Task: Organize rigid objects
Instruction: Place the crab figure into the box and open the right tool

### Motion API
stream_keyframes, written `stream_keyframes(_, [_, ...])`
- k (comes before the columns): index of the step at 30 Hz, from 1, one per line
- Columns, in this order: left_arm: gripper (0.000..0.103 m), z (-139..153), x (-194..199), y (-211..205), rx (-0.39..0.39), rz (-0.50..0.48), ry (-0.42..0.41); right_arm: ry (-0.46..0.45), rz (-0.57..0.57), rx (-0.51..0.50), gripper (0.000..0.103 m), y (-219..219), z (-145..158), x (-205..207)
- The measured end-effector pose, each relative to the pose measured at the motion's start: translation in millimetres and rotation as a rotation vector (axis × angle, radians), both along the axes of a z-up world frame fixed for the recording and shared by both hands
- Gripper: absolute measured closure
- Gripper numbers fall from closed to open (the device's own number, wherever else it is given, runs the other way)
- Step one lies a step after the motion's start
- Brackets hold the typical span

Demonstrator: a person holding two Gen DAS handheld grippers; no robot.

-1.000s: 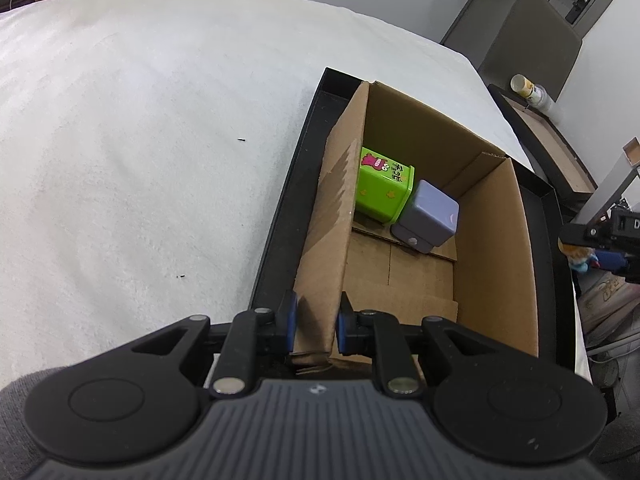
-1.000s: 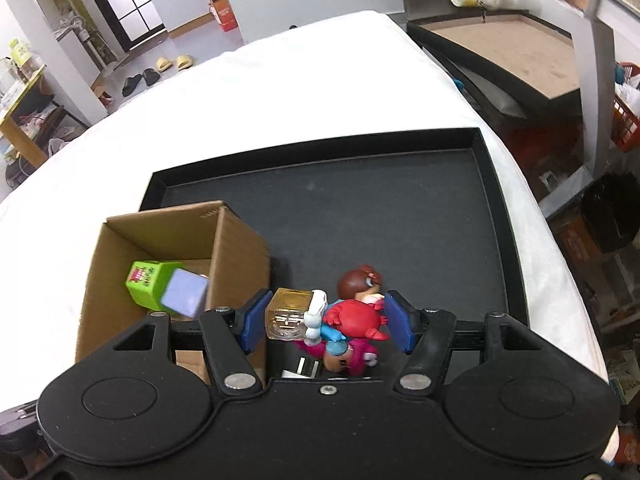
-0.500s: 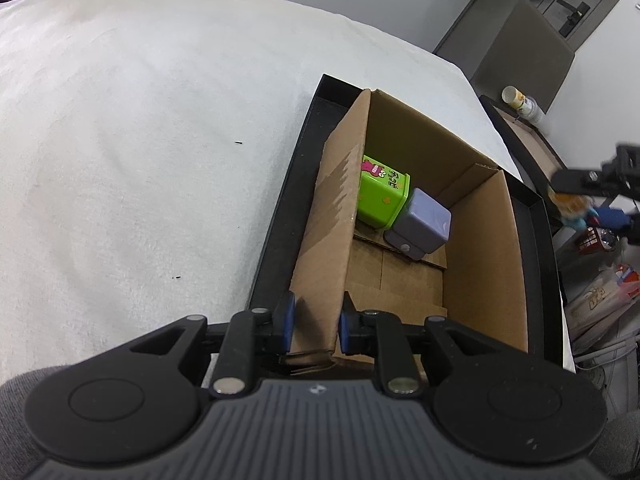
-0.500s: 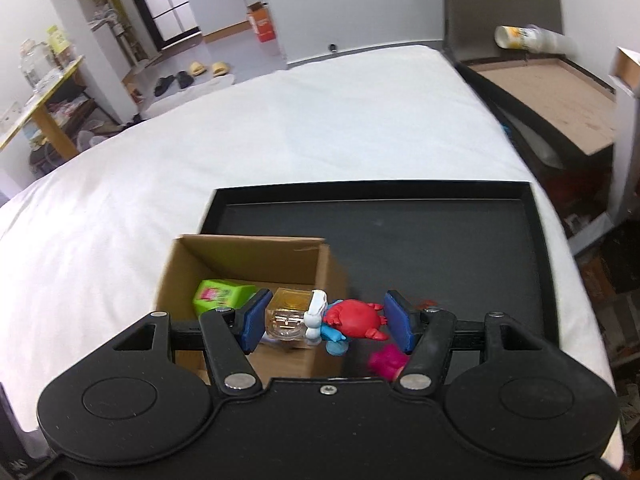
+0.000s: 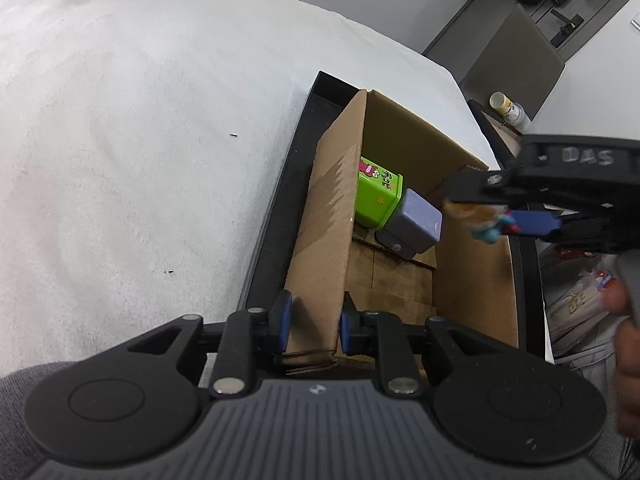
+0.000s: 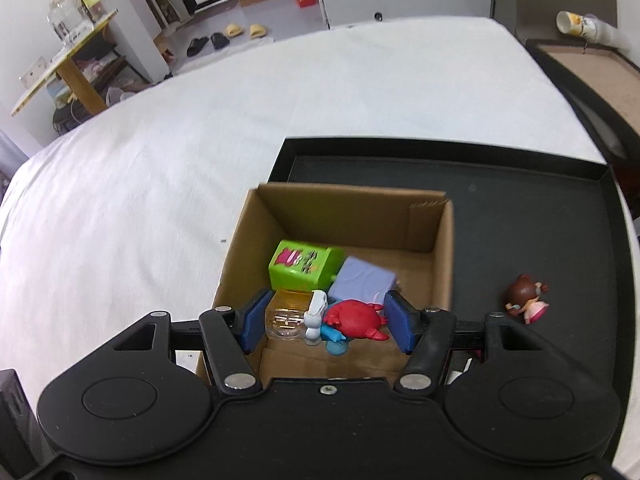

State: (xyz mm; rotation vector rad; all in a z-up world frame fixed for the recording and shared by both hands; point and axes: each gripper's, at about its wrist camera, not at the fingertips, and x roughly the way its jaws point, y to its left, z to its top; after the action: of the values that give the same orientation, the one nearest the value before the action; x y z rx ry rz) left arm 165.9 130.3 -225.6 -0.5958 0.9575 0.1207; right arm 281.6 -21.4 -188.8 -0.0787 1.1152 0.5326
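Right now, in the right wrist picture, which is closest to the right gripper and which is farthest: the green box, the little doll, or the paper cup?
Measured from the right gripper, which holds a red crab toy:
1. Green box, just ahead, inside the cardboard box.
2. Little doll, off to the right on the black tray.
3. Paper cup, far back at the right, beyond the table.

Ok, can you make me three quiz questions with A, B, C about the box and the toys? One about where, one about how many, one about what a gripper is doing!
1. Where is the little doll?
A. in the cardboard box
B. on the black tray, outside the box
C. on the white cloth

2. How many things lie inside the cardboard box?
A. two
B. none
C. five

3. What is the left gripper doing?
A. hanging open
B. holding a cup
C. clamping the box wall

Answers: 1 B, it stands on the tray right of the box. 2 A, a green cube and a purple cube. 3 C, its pads sit on both sides of the wall.
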Motion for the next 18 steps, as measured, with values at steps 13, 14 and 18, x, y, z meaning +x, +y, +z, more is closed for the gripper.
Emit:
stream_keyframes(13, [0.08, -5.1, 0.1, 8.1, -0.047, 0.0, -0.017, 0.074, -0.054, -0.018, 0.039, 16.6, -39.9, -5.3])
stream_keyframes(14, [0.08, -5.5, 0.2, 8.4, -0.047, 0.0, -0.018, 0.078, -0.055, -0.015, 0.039, 16.8, -39.9, -5.6])
stream_keyframes(18, [0.08, -7.2, 0.8, 9.9, -0.056, 0.001, -0.02, 0.07, -0.048, -0.01, 0.039, 14.8, -31.0, -5.9])
